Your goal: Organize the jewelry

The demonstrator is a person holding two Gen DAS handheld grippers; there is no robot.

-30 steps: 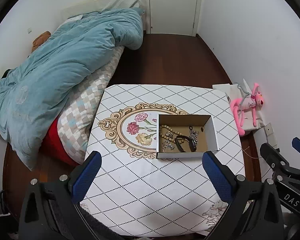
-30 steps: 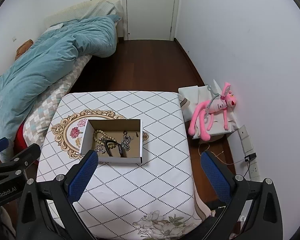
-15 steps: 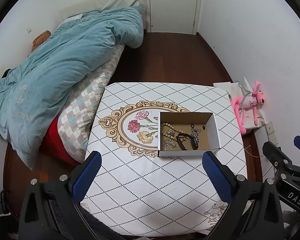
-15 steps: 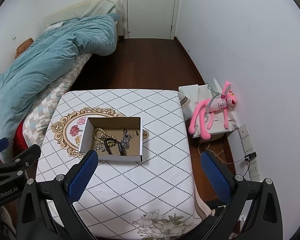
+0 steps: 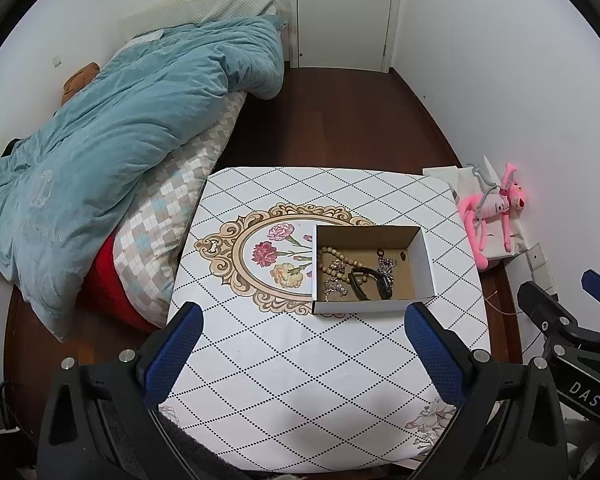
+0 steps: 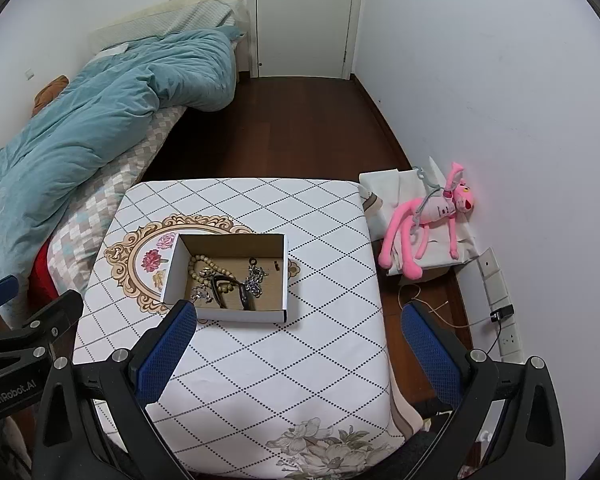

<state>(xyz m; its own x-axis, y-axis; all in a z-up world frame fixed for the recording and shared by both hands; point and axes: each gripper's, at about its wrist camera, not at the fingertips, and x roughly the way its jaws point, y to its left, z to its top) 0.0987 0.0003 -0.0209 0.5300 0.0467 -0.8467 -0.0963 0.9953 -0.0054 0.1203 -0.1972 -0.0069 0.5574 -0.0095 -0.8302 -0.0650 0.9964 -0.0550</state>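
My left tool (image 5: 300, 332) and right tool (image 6: 296, 332) both gape, empty. The jewelry box (image 6: 226, 276) lies centre-frame, long axis horizontal, nearer the right tool.

A bed with a teal duvet (image 5: 112, 136) lies left of the fingers. A pink plush (image 6: 428, 216) rests to their right, by the wall. A white door (image 6: 304, 16) stands far ahead.

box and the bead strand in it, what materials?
Box: looks like thin cardboard, matte white outside, raw brown inside, with folded corner flaps. Bead strand: round tan beads, dull finish, probably wood; too small to rule out plastic or stone.
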